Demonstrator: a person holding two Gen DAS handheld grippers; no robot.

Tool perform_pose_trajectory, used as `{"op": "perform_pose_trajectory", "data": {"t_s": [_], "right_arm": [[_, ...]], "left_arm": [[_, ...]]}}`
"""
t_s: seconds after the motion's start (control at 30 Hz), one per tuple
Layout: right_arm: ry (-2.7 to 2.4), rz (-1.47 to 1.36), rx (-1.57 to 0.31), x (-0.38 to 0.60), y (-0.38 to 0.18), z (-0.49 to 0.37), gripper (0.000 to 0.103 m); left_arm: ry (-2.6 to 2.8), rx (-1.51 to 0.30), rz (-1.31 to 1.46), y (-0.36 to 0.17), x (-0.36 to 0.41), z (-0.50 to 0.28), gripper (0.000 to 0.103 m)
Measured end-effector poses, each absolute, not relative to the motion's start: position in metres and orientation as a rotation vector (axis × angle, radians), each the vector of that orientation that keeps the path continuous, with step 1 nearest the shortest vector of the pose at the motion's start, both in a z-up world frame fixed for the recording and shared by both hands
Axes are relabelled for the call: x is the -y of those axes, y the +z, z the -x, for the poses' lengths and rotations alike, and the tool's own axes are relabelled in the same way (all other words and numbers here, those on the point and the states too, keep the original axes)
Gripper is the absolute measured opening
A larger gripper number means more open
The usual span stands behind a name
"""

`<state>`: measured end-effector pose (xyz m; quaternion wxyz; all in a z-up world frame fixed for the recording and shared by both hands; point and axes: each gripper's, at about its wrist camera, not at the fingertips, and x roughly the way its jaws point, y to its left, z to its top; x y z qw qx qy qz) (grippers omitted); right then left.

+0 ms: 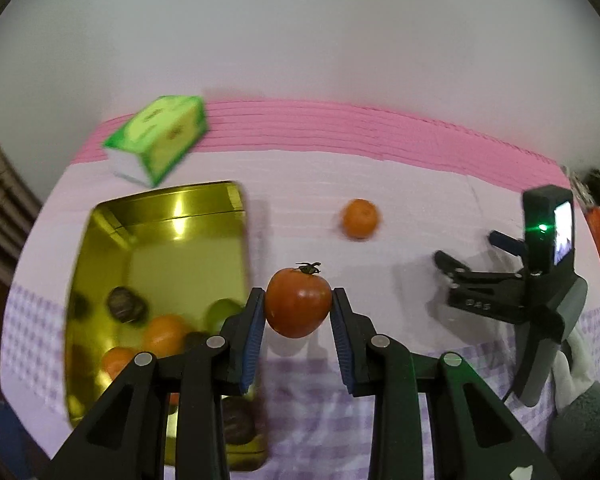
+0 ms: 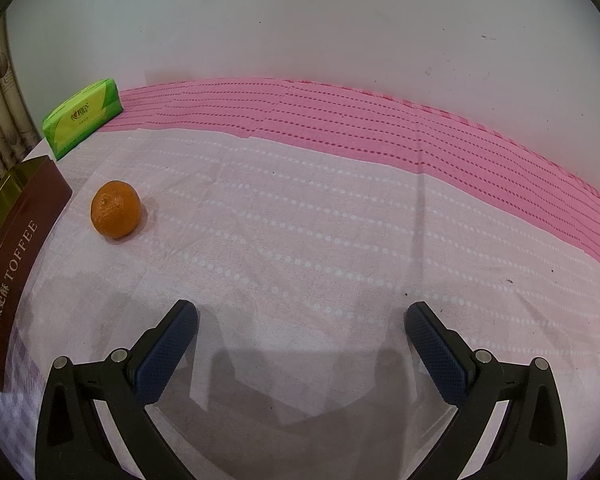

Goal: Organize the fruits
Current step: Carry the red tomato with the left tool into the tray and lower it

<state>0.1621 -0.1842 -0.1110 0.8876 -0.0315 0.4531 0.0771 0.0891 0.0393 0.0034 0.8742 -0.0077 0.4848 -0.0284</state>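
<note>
My left gripper (image 1: 299, 304) is shut on a red tomato (image 1: 298, 307) with a dark stem and holds it above the cloth, just right of a gold tin (image 1: 100, 264). The tin holds several fruits: oranges, dark round ones and a green one. A loose orange (image 1: 360, 218) lies on the cloth beyond the tomato; it also shows in the right wrist view (image 2: 116, 209). My right gripper (image 2: 300, 320) is open and empty over bare cloth; it shows in the left wrist view (image 1: 472, 256) at the right.
A green tissue pack (image 1: 156, 142) lies at the back left, also in the right wrist view (image 2: 82, 117). The tin's brown "TOFFEE" side (image 2: 16, 264) is at the left. A pink cloth strip (image 2: 380, 120) runs along the wall.
</note>
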Motion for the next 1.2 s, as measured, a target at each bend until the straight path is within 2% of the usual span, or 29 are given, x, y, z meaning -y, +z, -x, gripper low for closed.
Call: {"op": "perform_pose_trajectory", "data": {"t_s": [0.37,1.2], "right_arm": [[0.16,0.066,-0.942,0.184,-0.11,-0.162,0.103],[0.16,0.066,-0.942,0.183,-0.111,-0.162,0.103]], "left_arm": [[0.079,-1.032,0.079,-0.002,-0.104,-0.07,0.029],[0.231,-1.099,0.143,-0.023,-0.177,-0.049,0.029]]}}
